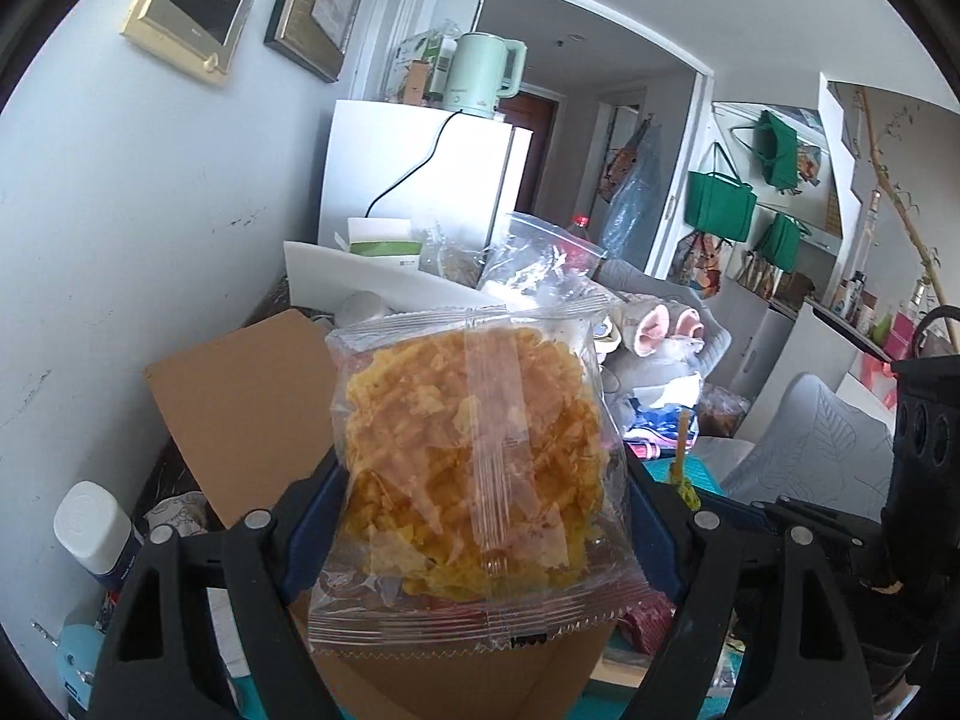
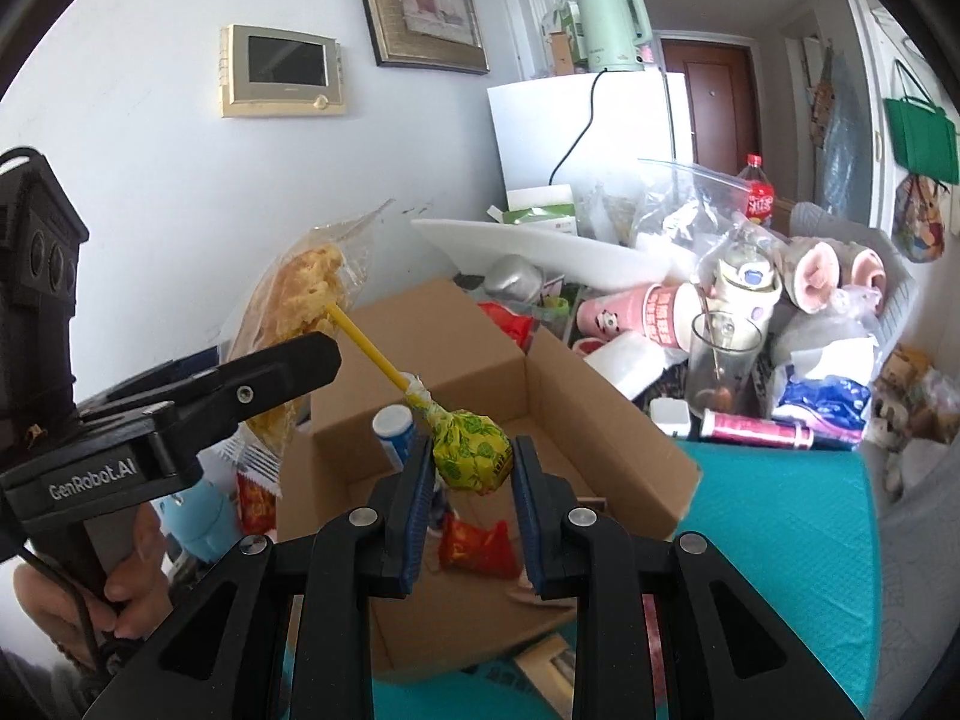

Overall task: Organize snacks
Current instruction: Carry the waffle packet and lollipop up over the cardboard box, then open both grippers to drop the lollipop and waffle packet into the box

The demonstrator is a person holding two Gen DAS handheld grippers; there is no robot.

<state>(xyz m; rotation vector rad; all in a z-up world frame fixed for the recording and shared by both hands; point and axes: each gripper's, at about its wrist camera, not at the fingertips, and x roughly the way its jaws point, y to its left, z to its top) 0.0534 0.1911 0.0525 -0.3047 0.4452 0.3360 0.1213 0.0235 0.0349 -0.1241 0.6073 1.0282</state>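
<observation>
Snack packet (image 1: 474, 456), a clear bag of yellow-orange crisps, stands upright between the wide-set jaws of the left gripper (image 1: 477, 516), whose blue pads press on its two sides. Lollipop (image 2: 472, 452) in a yellow-green wrapper is clamped at its head by the narrow-set right gripper (image 2: 474, 468), stick tilted up-left. Both are held above the open cardboard box (image 2: 576, 396) on the teal-covered table (image 2: 780, 540); a red packet (image 2: 477, 549) lies on the box floor.

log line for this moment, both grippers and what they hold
left gripper: shut on clear bag of yellow chips | right gripper: shut on green lollipop | cardboard box: open, below
</observation>
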